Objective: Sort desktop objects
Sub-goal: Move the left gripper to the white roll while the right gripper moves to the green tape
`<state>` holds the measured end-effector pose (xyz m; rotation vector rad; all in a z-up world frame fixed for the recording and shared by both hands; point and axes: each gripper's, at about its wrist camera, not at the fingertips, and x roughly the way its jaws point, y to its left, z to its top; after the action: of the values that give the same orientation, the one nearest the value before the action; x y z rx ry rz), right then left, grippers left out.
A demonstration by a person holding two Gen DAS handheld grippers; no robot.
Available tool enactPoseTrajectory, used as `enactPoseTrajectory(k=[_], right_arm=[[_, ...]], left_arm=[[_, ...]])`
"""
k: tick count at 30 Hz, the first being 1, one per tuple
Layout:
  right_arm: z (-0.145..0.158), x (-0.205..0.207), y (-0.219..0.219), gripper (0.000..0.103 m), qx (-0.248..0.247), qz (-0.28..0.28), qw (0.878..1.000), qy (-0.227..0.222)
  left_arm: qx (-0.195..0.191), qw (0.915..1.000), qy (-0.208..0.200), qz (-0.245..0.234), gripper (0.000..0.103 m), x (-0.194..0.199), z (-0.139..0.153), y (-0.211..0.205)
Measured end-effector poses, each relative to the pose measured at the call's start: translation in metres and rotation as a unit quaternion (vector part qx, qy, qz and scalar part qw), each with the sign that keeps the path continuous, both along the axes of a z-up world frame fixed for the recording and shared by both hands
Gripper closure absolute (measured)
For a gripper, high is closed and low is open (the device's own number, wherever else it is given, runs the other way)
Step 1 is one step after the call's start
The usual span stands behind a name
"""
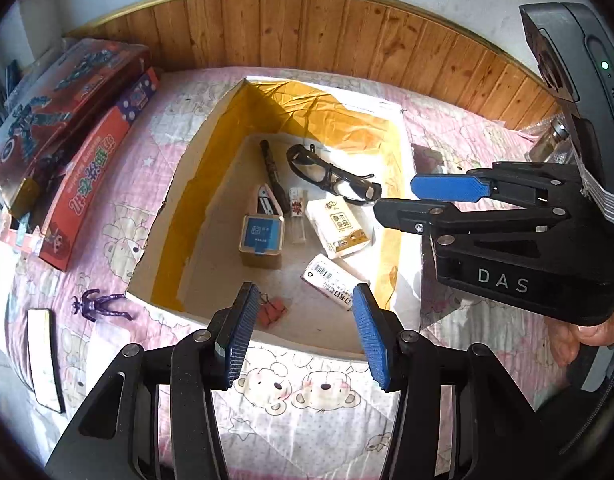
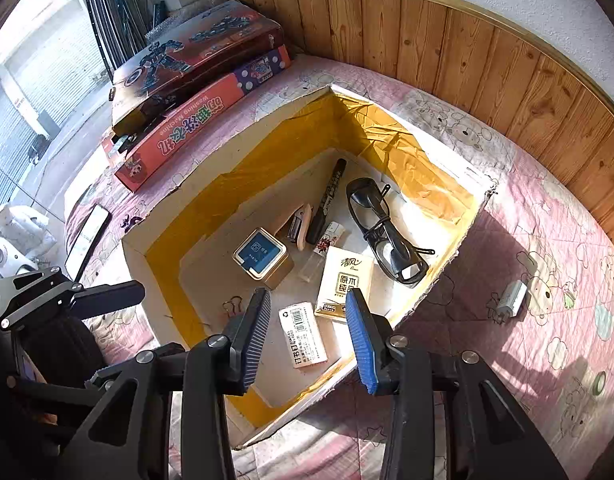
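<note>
Risks first. Stuff left outside the box (image 2: 155, 248) is small & awkward: purple figurine (image 1: 97, 306) and a flat white strip-shaped item (image 1: 45, 360) on the quilt (image 1: 307, 396) to the left, a small white plug-like thing (image 2: 513, 298) on the quilt to the right. Soft, wrinkly quilt means gripper tips can dig into cloth and drag it instead of getting under a thin item; the flat strip looks like the worst pick. The figurine's limbs stick out, so it could twist or pop free in a pinch.

Inside the box it's already crowded: glasses (image 2: 387, 236), marker (image 2: 327, 200), blue-lid tin (image 2: 263, 256), tissue pack (image 2: 347, 280), barcode-label box (image 2: 303, 334), red clip (image 1: 273, 312), small stapler-like thing (image 2: 301, 224). Dropping anything more from height could land on the glasses lenses or bounce off the tin. Both grippers sit close over the same box; a careless swing and they could knock each other or the box wall.

Left gripper (image 1: 303, 328): jaws wide apart, nothing between the pads, touching nothing, hanging above the near box wall.

Right gripper (image 2: 307, 336): jaws partway apart, empty, no contact; the barcode-label box shows on the box floor between the pads, not gripped.
</note>
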<state>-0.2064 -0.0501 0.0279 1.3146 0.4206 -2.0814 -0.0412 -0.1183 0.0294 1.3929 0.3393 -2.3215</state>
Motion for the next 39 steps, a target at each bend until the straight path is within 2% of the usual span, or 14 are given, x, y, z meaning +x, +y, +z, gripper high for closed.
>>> enactPoseTrajectory(k=[7,13,17,21,26,28,31,33,36,39], right_arm=[[0.006,0.020,0.027,0.059,-0.053,0.001,0.999,0.011],[0.002,0.033,0.065,0.059,-0.105,-0.015,0.994,0.033],[0.005,0.030,0.112,0.057,-0.149,-0.056,0.986,0.042],[0.010,0.023,0.168,0.054,-0.166,-0.102,0.979,0.064],[0.000,-0.002,0.251,0.045,-0.145,-0.182,0.969,0.086],[-0.012,-0.017,0.287,0.045,-0.129,-0.219,0.963,0.084],[-0.034,-0.039,0.346,0.044,-0.098,-0.292,0.947,0.086],[-0.049,-0.055,0.391,0.043,-0.075,-0.355,0.928,0.086],[-0.073,-0.082,0.456,0.042,-0.066,-0.436,0.895,0.064],[-0.093,-0.105,0.491,0.041,-0.028,-0.465,0.882,0.069]], left_arm=[[-0.040,0.9988,0.026,-0.011,0.051,0.004,0.008,0.026],[-0.042,0.9971,0.035,-0.053,0.051,-0.022,0.004,0.058],[-0.032,0.9949,0.045,-0.084,0.051,-0.050,0.000,0.082],[-0.019,0.9924,0.044,-0.113,0.051,-0.090,-0.011,0.107],[-0.002,0.9893,0.037,-0.141,0.051,-0.147,-0.040,0.131],[0.006,0.9894,0.026,-0.143,0.051,-0.172,-0.057,0.137],[0.016,0.9890,0.014,-0.146,0.051,-0.208,-0.080,0.143],[0.014,0.9886,0.004,-0.150,0.051,-0.229,-0.096,0.144],[0.019,0.9898,-0.003,-0.141,0.051,-0.257,-0.118,0.138],[0.034,0.9921,-0.012,-0.120,0.051,-0.276,-0.139,0.125]])
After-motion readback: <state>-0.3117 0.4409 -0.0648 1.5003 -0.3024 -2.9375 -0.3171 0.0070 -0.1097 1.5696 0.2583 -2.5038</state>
